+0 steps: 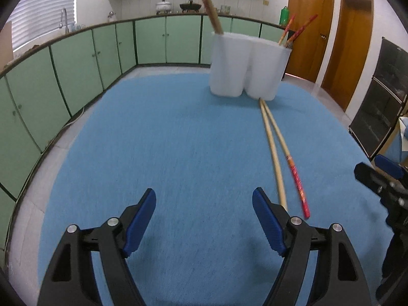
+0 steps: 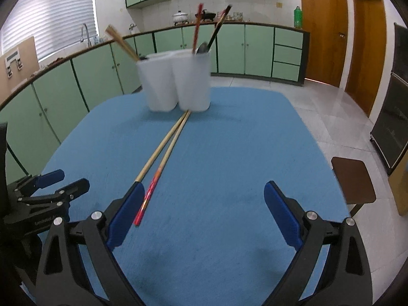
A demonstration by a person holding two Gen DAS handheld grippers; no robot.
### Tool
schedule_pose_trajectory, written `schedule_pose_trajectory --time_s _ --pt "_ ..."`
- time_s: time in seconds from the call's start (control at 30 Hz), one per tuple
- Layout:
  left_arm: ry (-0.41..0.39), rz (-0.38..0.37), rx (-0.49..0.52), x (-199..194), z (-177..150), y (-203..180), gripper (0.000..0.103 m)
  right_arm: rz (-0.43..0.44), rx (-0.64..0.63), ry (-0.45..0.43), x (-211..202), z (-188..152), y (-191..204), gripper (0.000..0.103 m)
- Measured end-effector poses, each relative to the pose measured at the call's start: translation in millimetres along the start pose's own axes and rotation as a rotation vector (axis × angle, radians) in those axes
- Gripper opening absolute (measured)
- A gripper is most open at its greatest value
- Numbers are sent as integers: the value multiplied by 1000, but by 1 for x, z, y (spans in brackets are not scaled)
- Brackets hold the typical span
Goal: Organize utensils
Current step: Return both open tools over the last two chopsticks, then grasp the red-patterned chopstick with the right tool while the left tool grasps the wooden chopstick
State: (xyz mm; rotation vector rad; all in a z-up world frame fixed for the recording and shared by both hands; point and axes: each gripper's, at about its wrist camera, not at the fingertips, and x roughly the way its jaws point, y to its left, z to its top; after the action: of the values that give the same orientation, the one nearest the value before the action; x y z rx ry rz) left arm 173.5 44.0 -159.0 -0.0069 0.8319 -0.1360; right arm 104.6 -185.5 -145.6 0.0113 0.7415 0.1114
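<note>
A white two-compartment utensil holder stands at the far side of the blue table. Brown chopsticks lean in its left compartment; red chopsticks and a spoon stand in its right one. Two long chopsticks lie on the cloth, tips against the holder's base; one has a red end. My left gripper is open and empty, just left of them. My right gripper is open and empty, its left finger beside their near ends.
The blue cloth covers the table. Green cabinets run along the left and back walls. A brown stool stands right of the table. A dark cabinet stands at the right. Each gripper shows at the edge of the other's view.
</note>
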Motion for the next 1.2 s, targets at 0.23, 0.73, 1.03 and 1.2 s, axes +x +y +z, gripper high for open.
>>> schedule_pose_trajectory --time_s 0.23,0.73,1.03,1.2 --pt "9 11 -15 -1 -6 12 77 23 -17 61 13 -15 28 92" --pt "15 4 -39 -2 -10 20 77 10 -32 169 33 -19 56 53" --pt "25 -4 -32 -2 -10 16 78 40 3 172 33 -18 46 10" --pt "31 -26 -12 -1 -10 3 78 54 20 172 31 -20 36 5"
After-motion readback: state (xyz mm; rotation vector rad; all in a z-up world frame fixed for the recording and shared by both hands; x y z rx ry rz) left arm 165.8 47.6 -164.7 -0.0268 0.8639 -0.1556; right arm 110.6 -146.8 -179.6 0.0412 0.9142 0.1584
